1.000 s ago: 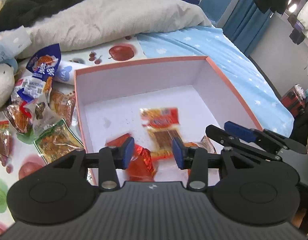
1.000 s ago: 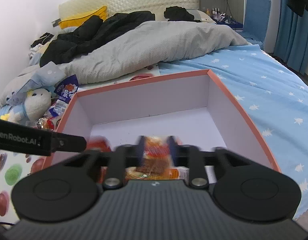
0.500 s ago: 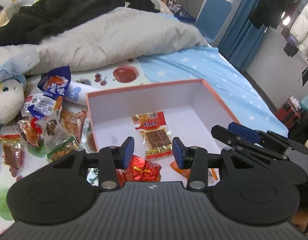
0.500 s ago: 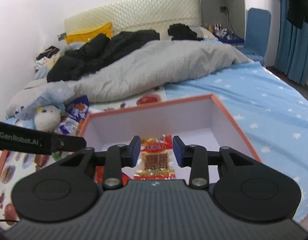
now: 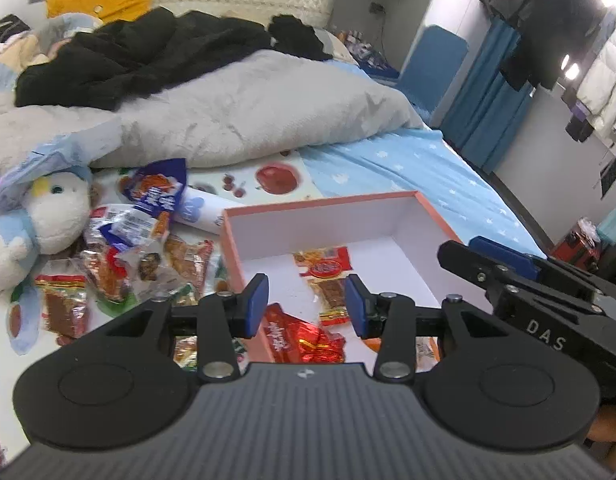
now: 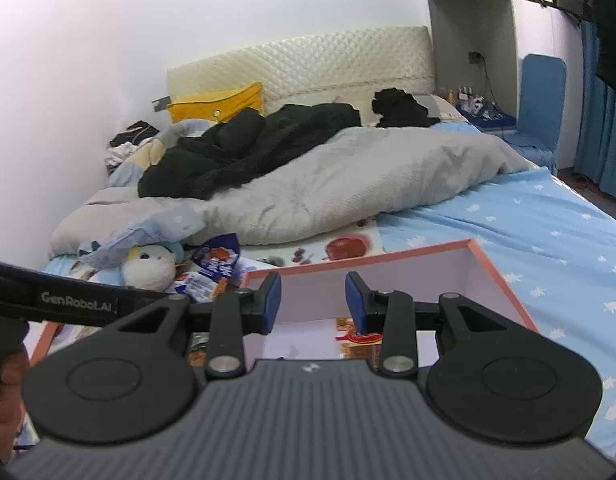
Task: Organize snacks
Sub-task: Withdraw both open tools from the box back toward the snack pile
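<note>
Snack packets (image 5: pixel 325 280) lie inside my orange-rimmed box (image 5: pixel 319 204) on the bed, more in a pile (image 5: pixel 120 248) left of it. Both my left gripper (image 5: pixel 306 306) and right gripper (image 6: pixel 312 300) hang above, jaws parted, empty.

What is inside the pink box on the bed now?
Inside the pink box lie a clear pack with a red label and a crumpled red foil pack. Something orange shows near the front. The left gripper covers the front part of the floor.
</note>
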### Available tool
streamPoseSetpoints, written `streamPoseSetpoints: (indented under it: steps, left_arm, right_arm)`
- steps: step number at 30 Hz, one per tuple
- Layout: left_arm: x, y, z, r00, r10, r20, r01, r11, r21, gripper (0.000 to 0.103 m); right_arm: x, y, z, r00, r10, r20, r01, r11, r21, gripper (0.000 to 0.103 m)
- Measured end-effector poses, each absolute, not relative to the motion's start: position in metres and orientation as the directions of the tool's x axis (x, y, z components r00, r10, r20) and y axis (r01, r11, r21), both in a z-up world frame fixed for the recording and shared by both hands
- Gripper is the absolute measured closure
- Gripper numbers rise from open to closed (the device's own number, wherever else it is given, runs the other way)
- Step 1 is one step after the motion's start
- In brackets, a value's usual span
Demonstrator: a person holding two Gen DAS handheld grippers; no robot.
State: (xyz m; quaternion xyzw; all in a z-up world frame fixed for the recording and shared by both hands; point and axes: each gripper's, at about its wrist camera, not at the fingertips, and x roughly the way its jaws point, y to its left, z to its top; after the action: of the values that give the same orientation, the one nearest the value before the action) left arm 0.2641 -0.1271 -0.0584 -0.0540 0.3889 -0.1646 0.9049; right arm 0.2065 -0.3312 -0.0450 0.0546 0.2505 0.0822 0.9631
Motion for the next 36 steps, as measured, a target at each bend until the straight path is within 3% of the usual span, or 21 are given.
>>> streamPoseSetpoints:
  steps: [36]
  left_arm:
    - [0.192,0.005,-0.080,0.734,-0.182,-0.655,0.077,0.980,-0.186,0.055]
  right_arm:
    - [0.159,-0.210,-0.068,0.822,0.286,-0.493,-0.266,0.957,0.111,0.065]
